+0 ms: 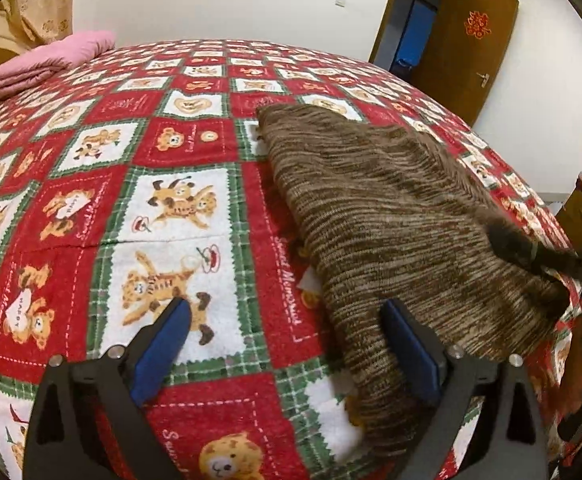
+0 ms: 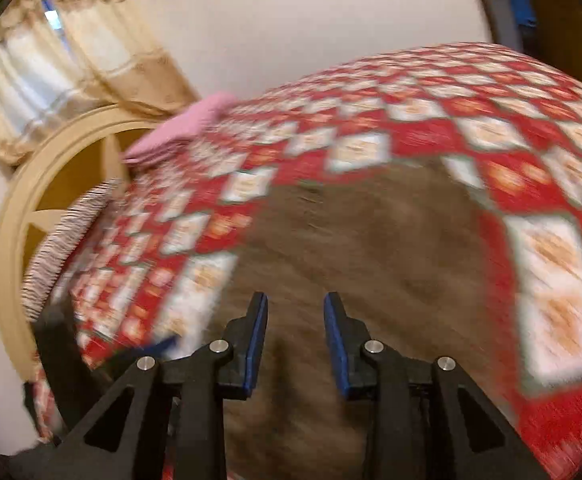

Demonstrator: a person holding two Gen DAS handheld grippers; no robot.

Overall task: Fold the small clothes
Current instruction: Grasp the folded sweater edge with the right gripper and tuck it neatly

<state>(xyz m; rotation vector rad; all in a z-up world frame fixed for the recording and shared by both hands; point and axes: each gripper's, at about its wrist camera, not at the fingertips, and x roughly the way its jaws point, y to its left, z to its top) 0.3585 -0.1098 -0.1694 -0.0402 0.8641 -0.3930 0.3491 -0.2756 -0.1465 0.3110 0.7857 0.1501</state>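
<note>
Brown knit garment [image 1: 391, 216] on "Sweet Memories" bedspread [image 1: 171, 132]

brown knit garment [image 1: 391, 216]: 1 | pink folded blanket [image 1: 47, 60]: 1 | door [image 1: 463, 56]: 1

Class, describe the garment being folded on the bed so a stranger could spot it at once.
Start at the bed's red bear-patterned quilt. On its right half lies the knitted garment, folded. It is streaky brown, unlike the pink bedding at the far corner.

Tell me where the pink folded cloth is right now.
The pink folded cloth lies at the far left corner of the bear-print bedspread in the left wrist view, below the curtain, well away from the brown knit garment.
</note>
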